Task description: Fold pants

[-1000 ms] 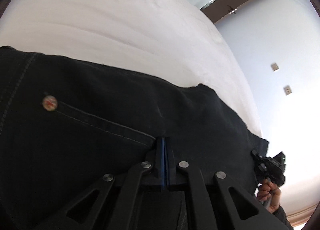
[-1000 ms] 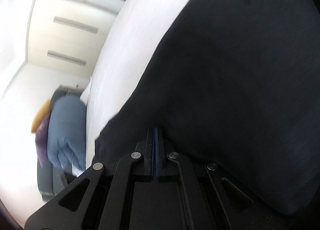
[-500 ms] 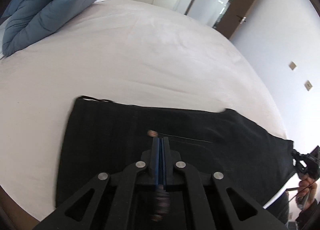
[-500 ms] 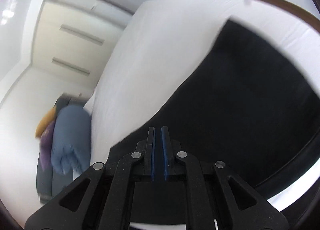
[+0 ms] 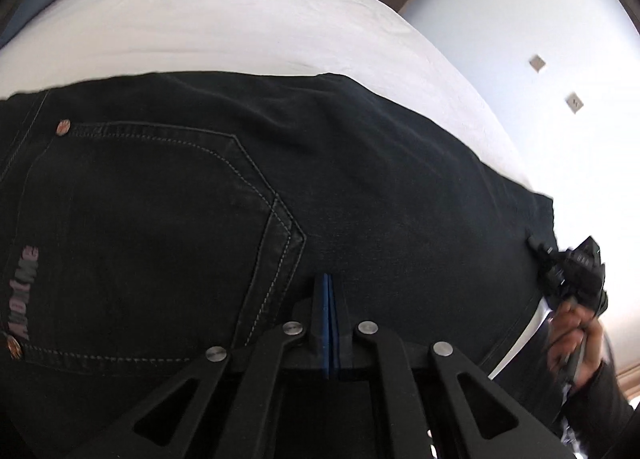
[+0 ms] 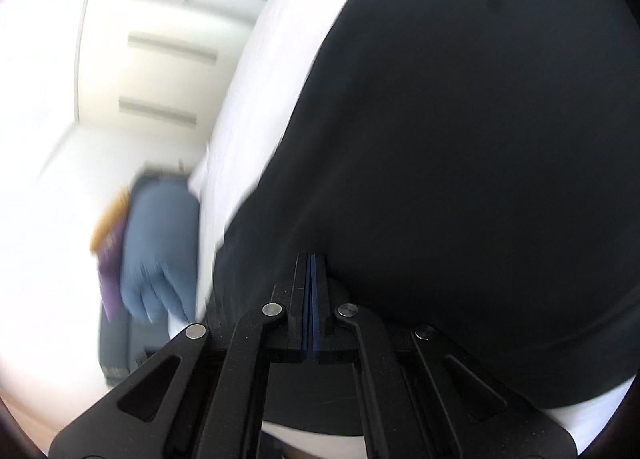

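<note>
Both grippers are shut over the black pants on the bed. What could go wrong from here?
1. The pants reach the bed's near edge by the right gripper; a tug could slide them off.
2. The left gripper sits beside the thick pocket seam, so a pinch there may slip.

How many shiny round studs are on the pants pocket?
2. One stud sits at the pocket's top corner, near the left edge of the left wrist view; the other stud is at its lower left corner. More may be hidden beyond the frame.
</note>
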Demonstrator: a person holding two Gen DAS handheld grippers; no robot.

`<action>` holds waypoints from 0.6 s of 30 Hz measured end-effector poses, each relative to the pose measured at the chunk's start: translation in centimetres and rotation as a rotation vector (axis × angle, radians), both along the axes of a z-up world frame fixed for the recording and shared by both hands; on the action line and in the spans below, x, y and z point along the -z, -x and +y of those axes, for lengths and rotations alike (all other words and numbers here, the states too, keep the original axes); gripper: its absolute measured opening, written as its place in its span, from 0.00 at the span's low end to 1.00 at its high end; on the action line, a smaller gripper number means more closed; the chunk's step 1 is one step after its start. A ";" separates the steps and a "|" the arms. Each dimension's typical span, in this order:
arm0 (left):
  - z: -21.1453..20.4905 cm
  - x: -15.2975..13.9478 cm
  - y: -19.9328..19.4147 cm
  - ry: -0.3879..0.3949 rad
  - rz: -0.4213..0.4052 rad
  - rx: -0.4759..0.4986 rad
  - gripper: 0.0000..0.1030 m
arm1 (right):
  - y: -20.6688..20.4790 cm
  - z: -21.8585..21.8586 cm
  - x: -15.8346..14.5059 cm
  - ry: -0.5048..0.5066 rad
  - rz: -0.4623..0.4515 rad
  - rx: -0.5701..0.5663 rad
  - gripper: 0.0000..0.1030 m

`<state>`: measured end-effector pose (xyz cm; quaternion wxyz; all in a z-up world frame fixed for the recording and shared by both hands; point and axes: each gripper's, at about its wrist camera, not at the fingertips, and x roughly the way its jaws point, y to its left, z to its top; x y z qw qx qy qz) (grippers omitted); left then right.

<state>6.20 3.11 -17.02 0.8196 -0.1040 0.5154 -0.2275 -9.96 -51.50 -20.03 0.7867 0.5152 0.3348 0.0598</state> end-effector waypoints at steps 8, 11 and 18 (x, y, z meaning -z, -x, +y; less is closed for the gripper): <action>-0.1 -0.1 1.2 0.010 0.006 -0.035 0.06 | 4.4 -9.5 -5.1 0.208 0.032 0.305 0.04; -0.1 0.1 1.2 -0.003 0.006 -0.040 0.06 | 6.6 -9.4 -6.6 0.096 -0.052 0.335 0.07; -0.6 -0.2 1.3 -0.048 0.005 -0.049 0.06 | 2.4 3.2 -4.9 0.027 -0.046 -0.024 0.07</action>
